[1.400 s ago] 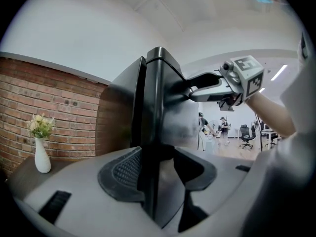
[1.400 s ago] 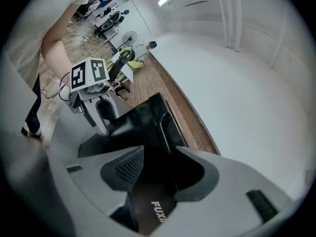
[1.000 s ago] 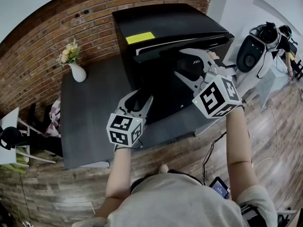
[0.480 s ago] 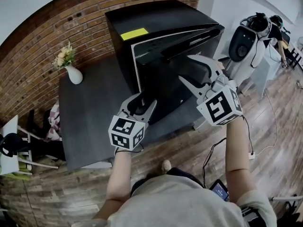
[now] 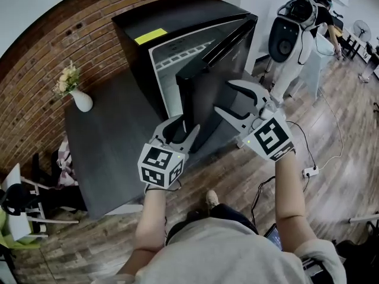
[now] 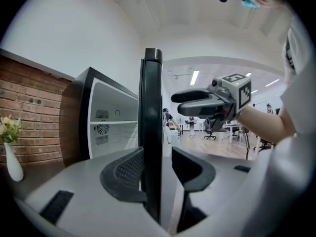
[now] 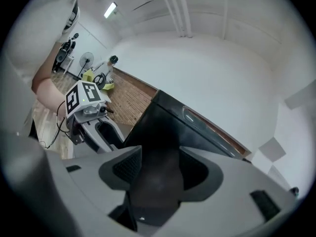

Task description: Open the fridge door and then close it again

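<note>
Opening step: fridge (image 5: 177,16) on counter (image 5: 106,152), door (image 5: 207,93) abt half open. Left claw (image 5: 182,125) loosely straddles door edge, unclamped. Right claw (image 5: 223,95) has just been widening, empty. Next: prob. swing wider, then push shut.

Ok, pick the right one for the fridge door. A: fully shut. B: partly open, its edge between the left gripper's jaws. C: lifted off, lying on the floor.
B: the fridge door stands angled out from the fridge body, and its edge runs between the left gripper's jaws.
</note>
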A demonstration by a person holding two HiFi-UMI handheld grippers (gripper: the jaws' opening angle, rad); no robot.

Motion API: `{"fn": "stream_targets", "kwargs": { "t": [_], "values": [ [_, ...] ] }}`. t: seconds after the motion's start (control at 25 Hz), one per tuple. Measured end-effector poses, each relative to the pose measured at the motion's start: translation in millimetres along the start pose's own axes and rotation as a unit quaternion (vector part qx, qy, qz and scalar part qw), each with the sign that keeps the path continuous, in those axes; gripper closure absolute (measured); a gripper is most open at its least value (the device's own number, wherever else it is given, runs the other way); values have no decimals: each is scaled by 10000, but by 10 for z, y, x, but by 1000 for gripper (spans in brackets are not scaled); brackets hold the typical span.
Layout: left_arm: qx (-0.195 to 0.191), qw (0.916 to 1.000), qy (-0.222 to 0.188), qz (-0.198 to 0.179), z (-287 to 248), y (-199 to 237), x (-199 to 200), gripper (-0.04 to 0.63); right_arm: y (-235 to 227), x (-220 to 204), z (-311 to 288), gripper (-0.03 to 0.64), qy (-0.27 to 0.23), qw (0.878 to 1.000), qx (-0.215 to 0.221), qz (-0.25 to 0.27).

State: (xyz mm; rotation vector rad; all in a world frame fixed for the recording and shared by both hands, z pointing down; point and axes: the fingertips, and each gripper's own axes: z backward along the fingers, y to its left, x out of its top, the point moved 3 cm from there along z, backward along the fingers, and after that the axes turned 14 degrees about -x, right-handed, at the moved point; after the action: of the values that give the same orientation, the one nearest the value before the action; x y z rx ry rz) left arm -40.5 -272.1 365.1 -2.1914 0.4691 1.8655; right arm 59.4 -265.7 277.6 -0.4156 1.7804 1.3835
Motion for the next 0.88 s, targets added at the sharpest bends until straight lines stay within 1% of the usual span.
{"fn": "stream_targets", "kwargs": {
  "t": [0.16, 0.28, 0.4, 0.64, 0.8, 0.88],
  "values": [
    [-368, 9993, -54, -14, -18, -167, 2, 419, 119, 9, 154, 393, 48, 9993, -155, -334],
    [-628, 9979, -128, 4, -54, -282, 2, 419, 219, -52, 236, 377, 129, 9982, -212, -552],
    [-883, 9960, -137, -20, -94, -407, 2, 419, 301, -112, 337, 376, 224, 9959, -293, -823],
    [-1310, 9913, -143, -19, -165, -649, -2, 419, 394, -221, 561, 362, 312, 9878, -563, -1418],
    [-1598, 9870, -125, -78, -234, -822, 5, 419, 403, -251, 695, 351, 233, 9794, -733, -1869],
    [-1732, 9847, -156, -80, -277, -899, 6, 419, 416, -271, 747, 353, 221, 9760, -816, -2006]
  ]
}}
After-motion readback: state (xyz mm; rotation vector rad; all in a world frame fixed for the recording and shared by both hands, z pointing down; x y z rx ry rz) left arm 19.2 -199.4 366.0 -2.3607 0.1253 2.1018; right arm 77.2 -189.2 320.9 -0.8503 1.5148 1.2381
